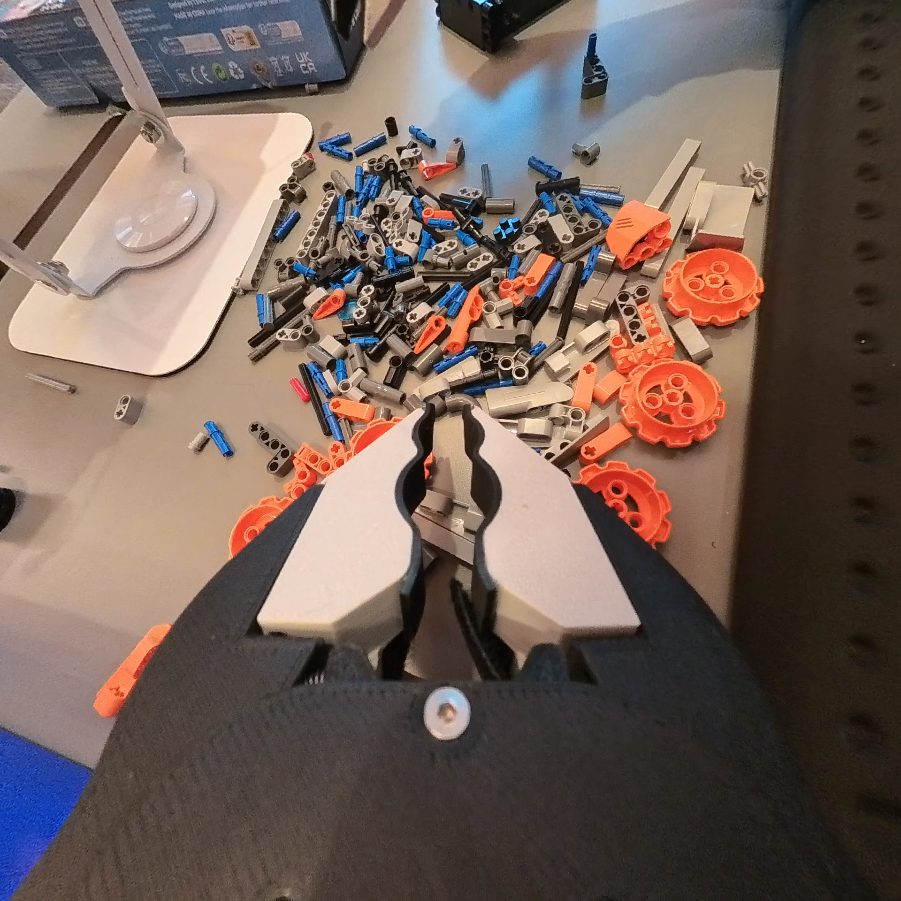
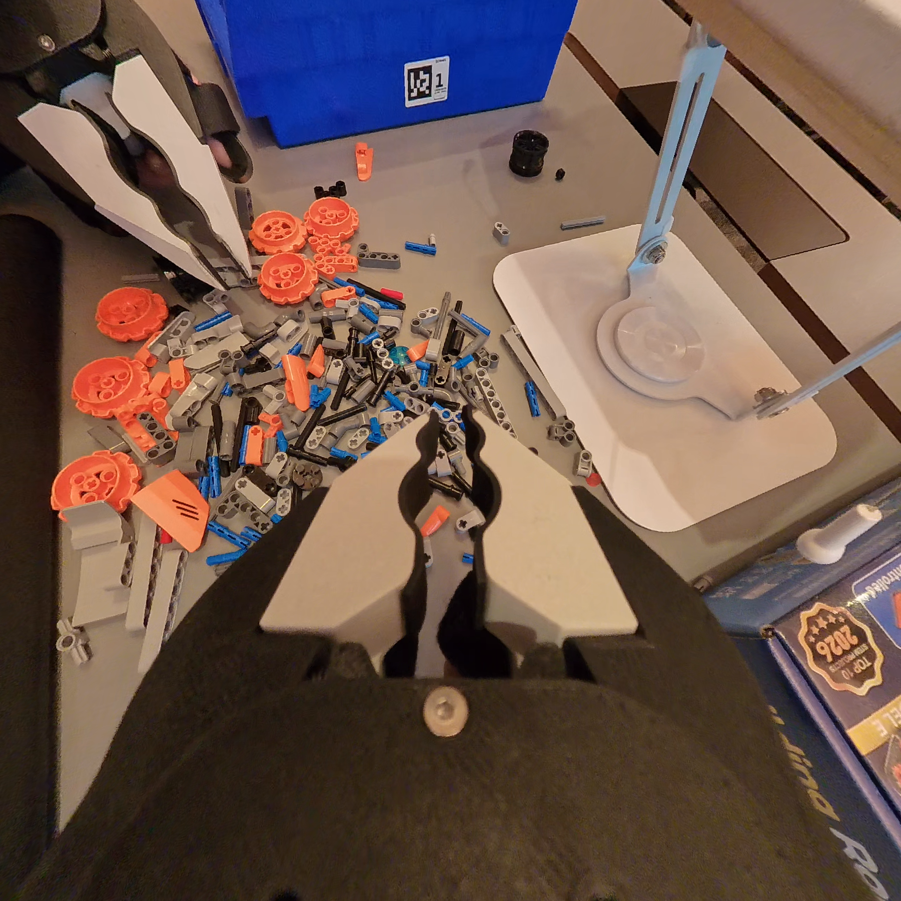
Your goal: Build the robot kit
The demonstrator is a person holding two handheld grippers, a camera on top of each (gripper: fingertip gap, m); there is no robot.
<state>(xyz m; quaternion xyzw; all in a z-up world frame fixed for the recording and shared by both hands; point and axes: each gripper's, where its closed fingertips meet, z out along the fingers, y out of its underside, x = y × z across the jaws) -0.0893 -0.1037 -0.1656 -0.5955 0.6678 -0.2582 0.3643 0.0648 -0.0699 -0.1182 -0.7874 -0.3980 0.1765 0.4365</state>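
Two grippers at the parts pile [image 1: 439, 292].
Left gripper [image 1: 448, 412] pinched a grey piece [image 1: 451, 480], lengthwise between its fingers, at the pile's orange-wheel [image 1: 673, 402] edge; right gripper [image 2: 448, 419] hovered slightly parted, empty, over the pile's opposite side.

A grey table [image 2: 487, 195] fills both views under warm light. A white stand base [image 2: 682, 439] sits at three o'clock, a blue bin [image 2: 341, 73] at twelve.

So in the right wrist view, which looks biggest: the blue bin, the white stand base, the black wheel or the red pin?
1. Blue bin, though partly cut off.
2. White stand base, nearly as large and nearer the camera, so unsure.
3. Black wheel.
4. Red pin.
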